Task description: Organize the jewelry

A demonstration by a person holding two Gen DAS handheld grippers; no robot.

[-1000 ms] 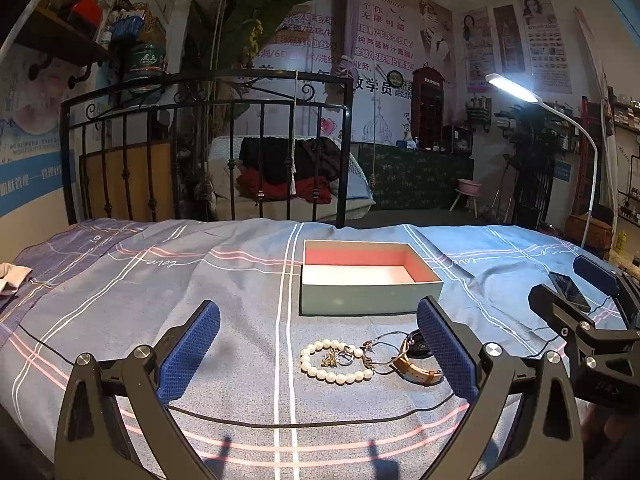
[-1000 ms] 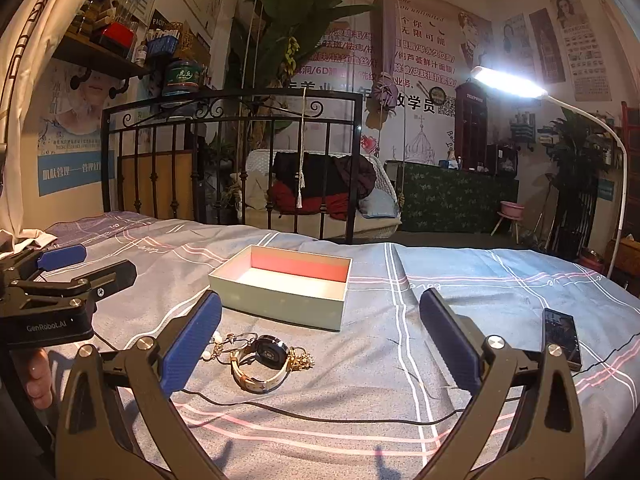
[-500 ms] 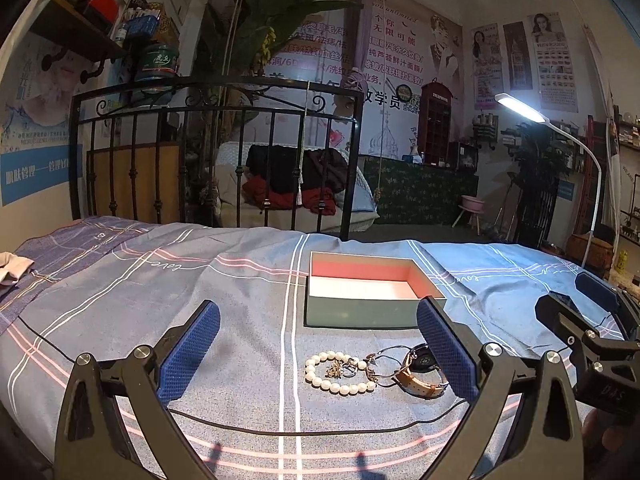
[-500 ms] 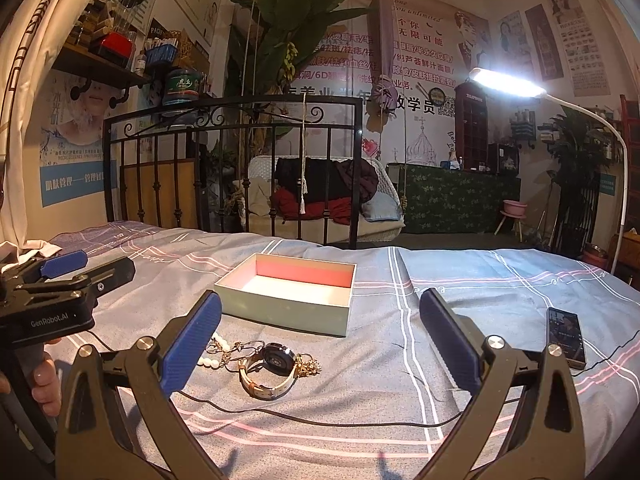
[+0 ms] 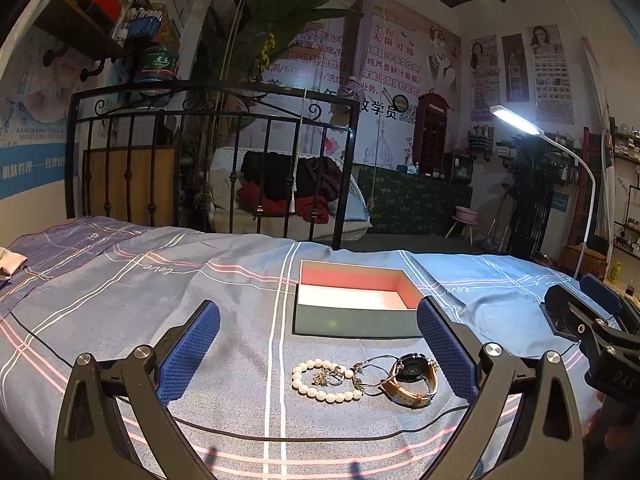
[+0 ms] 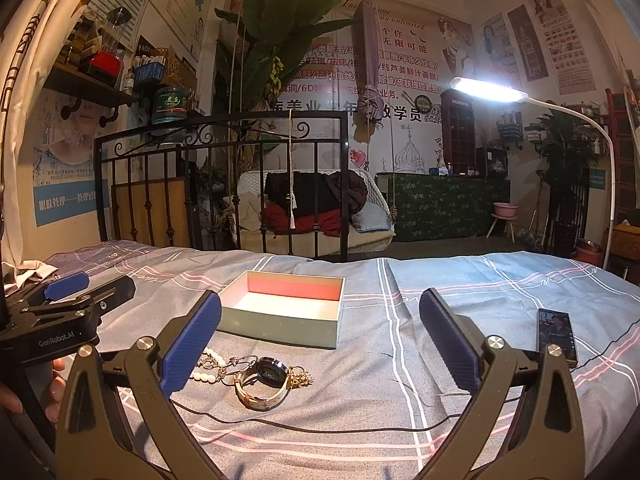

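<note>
On the bed (image 5: 120,280), an open box (image 5: 352,312) lies empty, and just in front of it sits a small heap of jewelry: a watch (image 5: 412,376) to the right, a pearl bracelet (image 5: 316,380) to the left, thin bangles and a gold chain tangled between them, with a phone (image 6: 556,332) well off to the box's right. Both the left claw (image 5: 318,348) and the right claw (image 6: 320,340) hang above the bed, jaws spread wide and holding nothing, so the work looks barely begun, at the approach to a first piece. The next move, I judge, calls for lowering one claw over a single item, likely the watch, and closing without dragging the tangled pieces along.
</note>
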